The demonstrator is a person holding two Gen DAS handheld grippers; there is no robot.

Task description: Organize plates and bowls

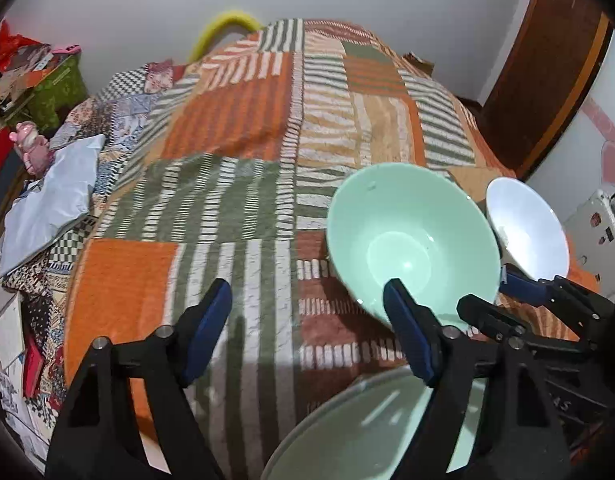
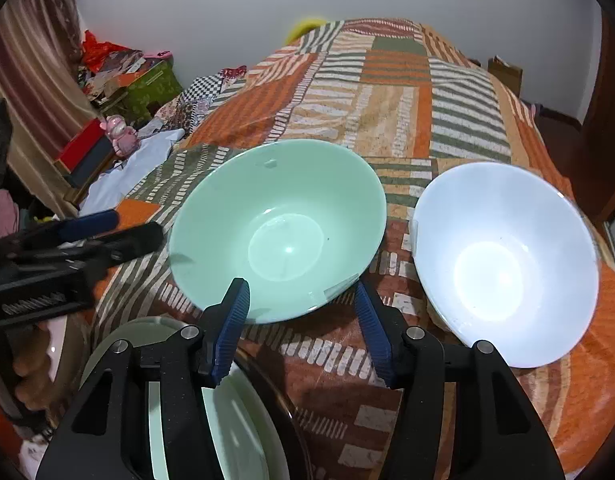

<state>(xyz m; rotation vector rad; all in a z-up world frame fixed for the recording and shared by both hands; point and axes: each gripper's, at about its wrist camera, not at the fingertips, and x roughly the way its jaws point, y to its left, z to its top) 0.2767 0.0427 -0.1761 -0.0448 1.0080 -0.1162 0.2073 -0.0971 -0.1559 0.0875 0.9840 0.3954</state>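
Observation:
A mint green bowl sits upright on the patchwork bedspread. A white bowl sits just right of it. A pale green plate lies at the near edge of the bed. My left gripper is open and empty, left of the green bowl, its right finger in front of the bowl's near rim. My right gripper is open and empty, its fingers either side of the green bowl's near rim. Each gripper shows in the other's view, the right gripper and the left gripper.
The orange, green and white striped bedspread covers the bed. A white pillow or bag lies at the left edge. Cluttered boxes and a pink figurine stand to the left. A brown door is at the right.

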